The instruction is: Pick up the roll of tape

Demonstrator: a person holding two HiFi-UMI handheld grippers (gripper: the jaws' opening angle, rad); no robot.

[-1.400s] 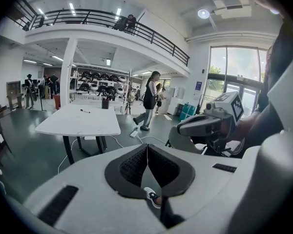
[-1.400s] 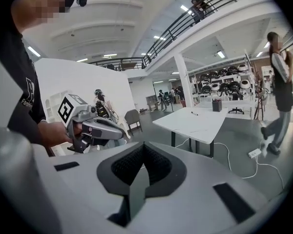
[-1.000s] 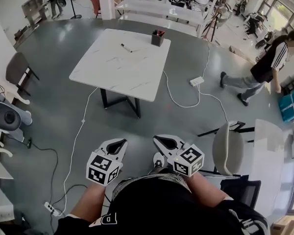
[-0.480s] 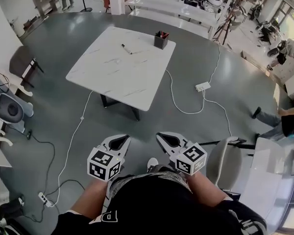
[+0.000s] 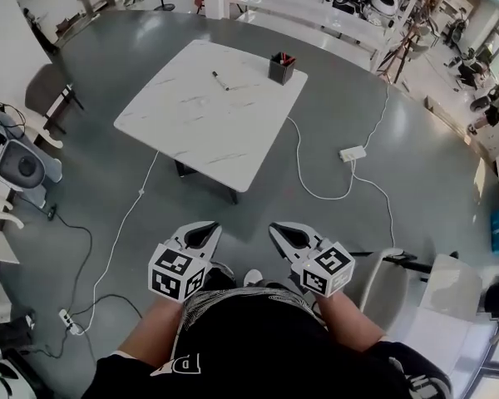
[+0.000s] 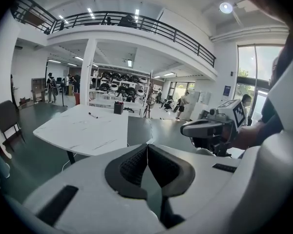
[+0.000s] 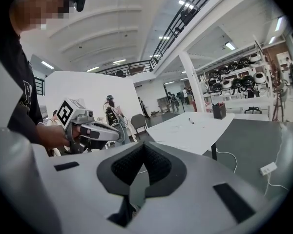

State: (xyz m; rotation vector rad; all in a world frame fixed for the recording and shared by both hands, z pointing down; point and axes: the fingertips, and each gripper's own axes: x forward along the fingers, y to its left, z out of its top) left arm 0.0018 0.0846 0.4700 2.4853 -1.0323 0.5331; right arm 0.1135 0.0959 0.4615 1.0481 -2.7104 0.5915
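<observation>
Since nothing is gripped yet, left claw (image 5: 203,229) and right claw (image 5: 284,230) both pinched shut, empty, side by side, aimed at table (image 5: 201,123) well ahead, likely approach carry. Pen (image 5: 220,80), cup (image 5: 281,70) on far side; tape not in view.

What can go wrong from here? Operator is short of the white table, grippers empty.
1. No roll of tape shows on the white marble-pattern table; only a dark marker pen and a dark square pen holder do, so the target may be missed.
2. A white cable and white power strip lie on the grey floor near the table: trip risk.
3. The left gripper and right gripper are shut and must open first.
</observation>
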